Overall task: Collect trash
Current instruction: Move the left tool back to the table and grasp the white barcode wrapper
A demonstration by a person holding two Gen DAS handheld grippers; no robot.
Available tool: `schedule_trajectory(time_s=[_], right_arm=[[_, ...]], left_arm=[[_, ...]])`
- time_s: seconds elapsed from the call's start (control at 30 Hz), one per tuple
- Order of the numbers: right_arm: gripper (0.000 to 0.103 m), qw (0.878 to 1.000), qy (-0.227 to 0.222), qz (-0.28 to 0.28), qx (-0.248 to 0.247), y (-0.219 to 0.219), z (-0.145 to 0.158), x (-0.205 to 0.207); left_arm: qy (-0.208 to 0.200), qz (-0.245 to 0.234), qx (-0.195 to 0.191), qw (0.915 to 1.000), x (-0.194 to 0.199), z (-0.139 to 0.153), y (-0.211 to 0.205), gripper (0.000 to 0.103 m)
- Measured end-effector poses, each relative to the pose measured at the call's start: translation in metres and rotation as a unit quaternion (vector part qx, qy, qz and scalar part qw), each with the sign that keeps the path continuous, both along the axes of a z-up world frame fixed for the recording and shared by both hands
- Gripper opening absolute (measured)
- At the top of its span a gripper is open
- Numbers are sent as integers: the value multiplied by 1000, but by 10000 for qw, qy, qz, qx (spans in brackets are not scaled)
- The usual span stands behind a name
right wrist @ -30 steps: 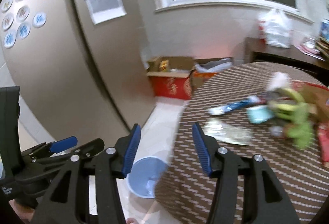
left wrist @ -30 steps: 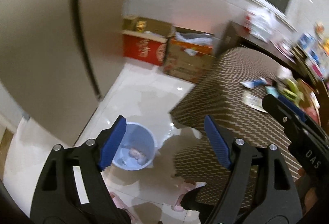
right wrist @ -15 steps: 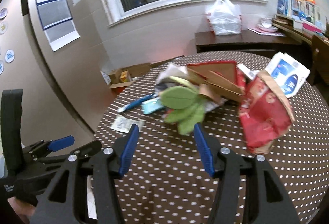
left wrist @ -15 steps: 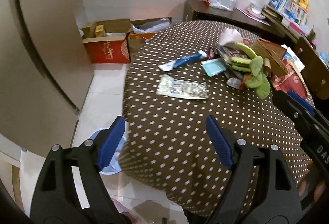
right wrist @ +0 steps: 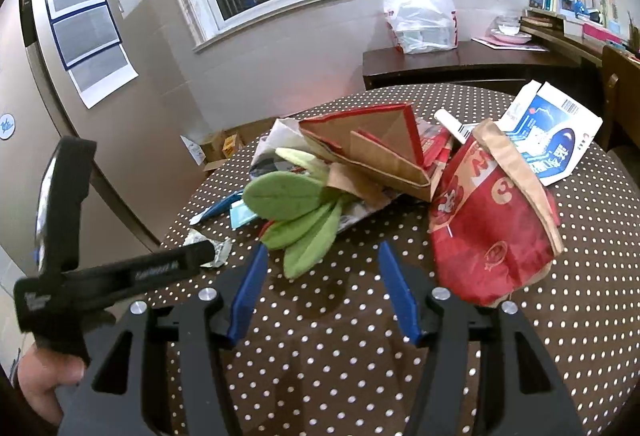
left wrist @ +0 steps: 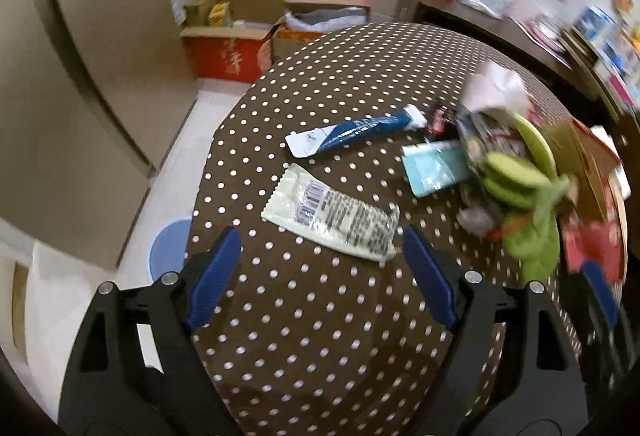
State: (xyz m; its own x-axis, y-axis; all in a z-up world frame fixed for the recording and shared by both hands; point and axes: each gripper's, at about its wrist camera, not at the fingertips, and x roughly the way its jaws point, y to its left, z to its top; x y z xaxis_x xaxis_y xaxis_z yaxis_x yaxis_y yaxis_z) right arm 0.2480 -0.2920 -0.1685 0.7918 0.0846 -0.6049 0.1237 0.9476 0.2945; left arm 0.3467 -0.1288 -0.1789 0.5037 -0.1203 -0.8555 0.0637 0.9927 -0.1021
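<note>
On the table (left wrist: 320, 316), pale wrapper (left wrist: 332, 219) (lengthwise left-right), left tongs (left wrist: 320, 272) apart.

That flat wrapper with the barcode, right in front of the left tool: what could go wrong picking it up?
1. The wrapper lies flat on the tablecloth, so the open left tool might pinch cloth too.
2. The blue bin sits on the floor, half hidden by the table edge, so a drop could miss.
</note>
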Motion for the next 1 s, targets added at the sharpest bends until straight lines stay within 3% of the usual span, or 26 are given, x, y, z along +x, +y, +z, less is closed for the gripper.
schedule_trajectory(time_s=[0.27, 0.4, 0.47, 0.73, 0.77, 0.8, 0.87, 1.0], right_arm=[[60, 10000, -2, 35, 91, -14, -1, 8], [60, 9999, 15, 20, 140, -21, -3, 9], [60, 9998, 27, 7, 177, -24, -4, 9], [60, 9996, 69, 21, 263, -28, -6, 7], [60, 9996, 76, 14, 267, -29, -6, 6], [60, 9996, 81, 17, 268, -29, -7, 5], [60, 9996, 94, 13, 271, -28, -7, 4], [60, 9995, 144, 36, 273, -24, -10, 2]], left_arm=[[77, 324, 178, 9993, 21, -9, -11, 82], [-45, 157, 516, 9985, 23, -13, -19, 81], [-77, 117, 502, 9986, 22, -14, -18, 81], [-339, -458, 411, 9975, 13, -12, -12, 66], [-369, -506, 406, 9972, 11, -12, -11, 60], [-444, -565, 362, 9968, 7, -10, -9, 40], [-385, -619, 111, 9973, 4, -10, -2, 39], [-441, -756, 63, 9961, -6, -10, 2, 36]])
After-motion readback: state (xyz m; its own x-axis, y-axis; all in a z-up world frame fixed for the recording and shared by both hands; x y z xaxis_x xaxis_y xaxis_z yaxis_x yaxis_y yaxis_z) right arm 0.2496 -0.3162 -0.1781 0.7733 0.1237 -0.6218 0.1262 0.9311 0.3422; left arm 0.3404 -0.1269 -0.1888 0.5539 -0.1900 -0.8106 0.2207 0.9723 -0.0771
